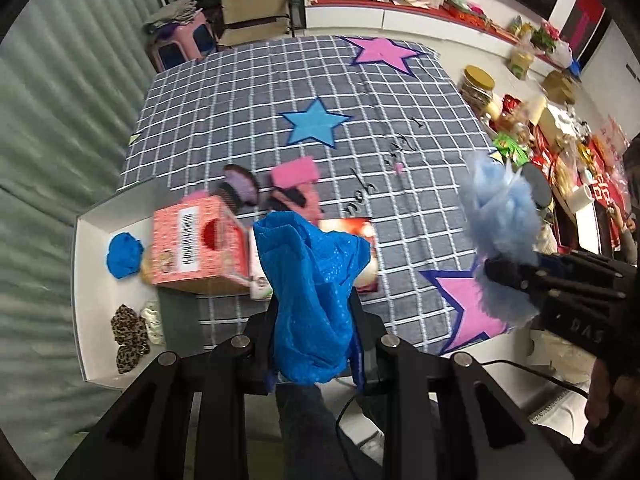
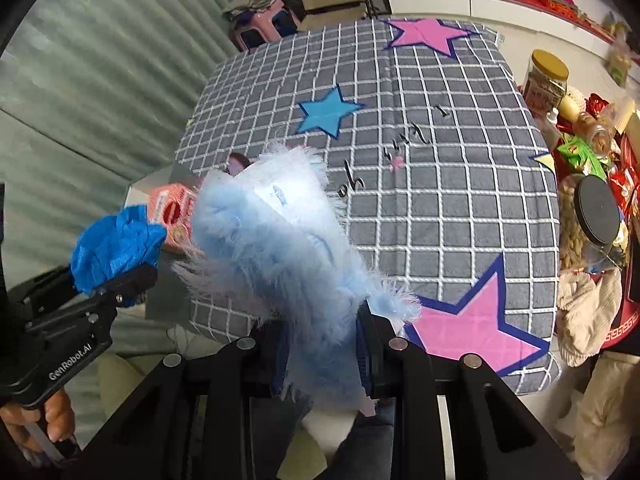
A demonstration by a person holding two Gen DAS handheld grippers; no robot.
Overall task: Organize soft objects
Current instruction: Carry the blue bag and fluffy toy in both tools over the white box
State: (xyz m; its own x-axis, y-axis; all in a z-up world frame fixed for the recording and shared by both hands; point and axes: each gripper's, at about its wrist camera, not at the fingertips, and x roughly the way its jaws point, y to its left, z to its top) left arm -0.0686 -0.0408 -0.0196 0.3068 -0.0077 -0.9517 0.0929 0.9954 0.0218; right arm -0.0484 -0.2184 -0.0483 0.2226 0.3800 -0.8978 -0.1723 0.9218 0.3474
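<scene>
My left gripper (image 1: 314, 344) is shut on a crumpled bright blue cloth (image 1: 312, 284), held above the near edge of the checked table; the cloth also shows in the right wrist view (image 2: 116, 248). My right gripper (image 2: 324, 356) is shut on a fluffy light blue fur piece (image 2: 276, 248), held above the table's near right part; it also shows in the left wrist view (image 1: 500, 220). A white tray (image 1: 90, 292) at the table's left holds a blue cloth ball (image 1: 124, 254), leopard-print scrunchies (image 1: 128, 336) and a white scrunchie (image 1: 154, 320).
A pink tissue box (image 1: 196, 240) lies at the tray's edge. A pink sponge (image 1: 296, 170), a purple puff (image 1: 240, 186) and dark and pink pieces (image 1: 296, 198) lie behind it. Jars and clutter (image 1: 532, 128) crowd the right side. A chair (image 1: 256, 4) stands beyond the table.
</scene>
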